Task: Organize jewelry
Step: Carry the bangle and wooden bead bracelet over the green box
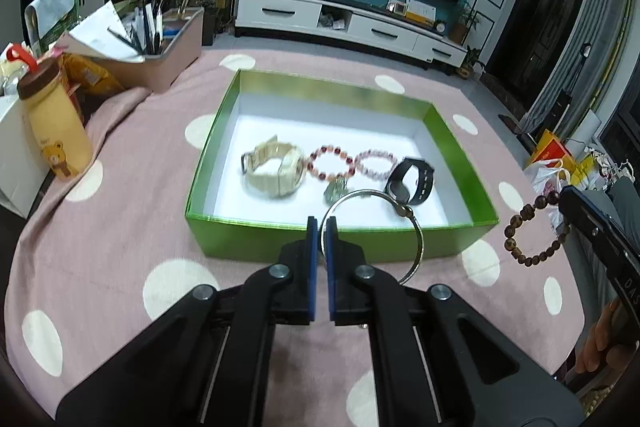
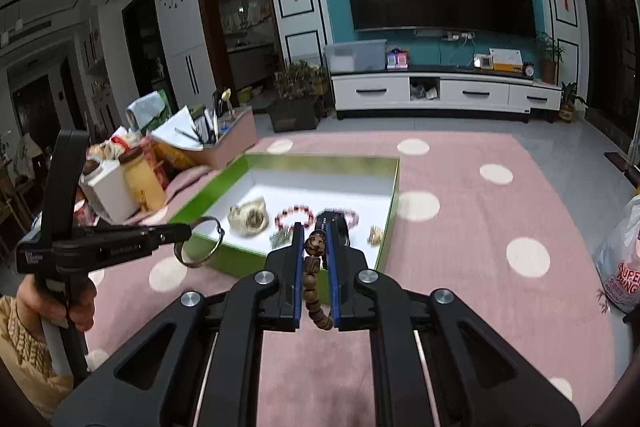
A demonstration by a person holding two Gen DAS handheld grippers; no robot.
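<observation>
A green box [image 1: 224,227] with a white floor stands on the pink dotted cloth. In it lie a cream watch [image 1: 276,167], a red bead bracelet [image 1: 332,163], a pink bead bracelet [image 1: 376,163], a black watch [image 1: 412,179] and a green pendant [image 1: 336,189]. My left gripper [image 1: 321,227] is shut on a silver bangle [image 1: 416,227] and holds it over the box's near wall. My right gripper [image 2: 314,231] is shut on a brown wooden bead bracelet [image 2: 314,275], right of the box; it hangs in the left wrist view [image 1: 532,231].
A yellow bear bottle [image 1: 56,131], a white carton and a pink organiser with pens and papers [image 1: 160,47] crowd the table's left. Plastic bags [image 2: 624,259] sit off the right edge. A TV stand [image 2: 440,91] is behind. Bare cloth lies right of the box [image 2: 480,227].
</observation>
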